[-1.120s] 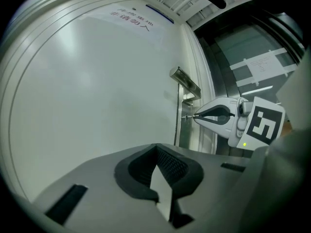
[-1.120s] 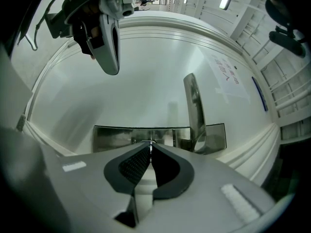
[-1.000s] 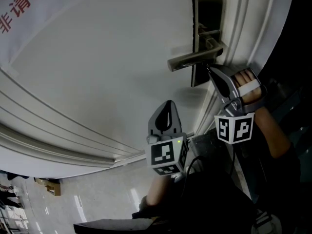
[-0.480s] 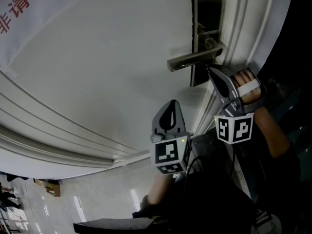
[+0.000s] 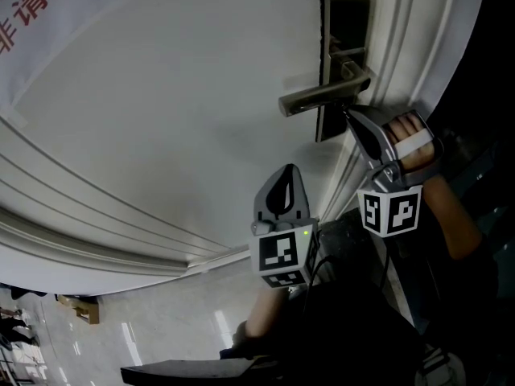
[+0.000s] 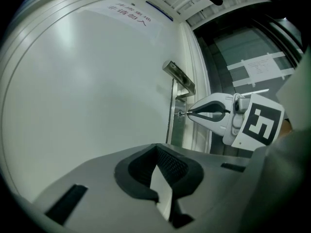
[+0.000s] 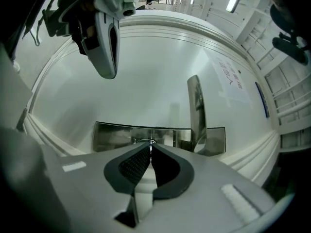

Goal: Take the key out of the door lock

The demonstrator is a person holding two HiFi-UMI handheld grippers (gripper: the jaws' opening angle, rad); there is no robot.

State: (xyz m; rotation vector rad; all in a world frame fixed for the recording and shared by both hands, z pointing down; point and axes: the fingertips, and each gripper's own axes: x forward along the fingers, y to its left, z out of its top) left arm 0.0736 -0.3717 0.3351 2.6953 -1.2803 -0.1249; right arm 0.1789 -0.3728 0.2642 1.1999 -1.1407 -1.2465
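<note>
- The left gripper view is showing the right gripper [image 6: 190,113] clamping its jaws on the key [image 6: 181,113], which is sitting in the lock plate [image 6: 173,130] below the handle [image 6: 179,76].
- The head view is hiding the key behind those tips.
- The left gripper [image 6: 156,148] is hanging closed and empty, off the door [image 5: 161,119].

- left gripper [image 5: 286,175] has drifted sideways toward the right gripper [image 5: 348,112], which pinches the key [image 6: 181,113]; the gap between the two is narrower.
- most of that drift came early, little since.
- head view nudged slightly; door handle [image 5: 322,99] and right gripper shifted together.
</note>
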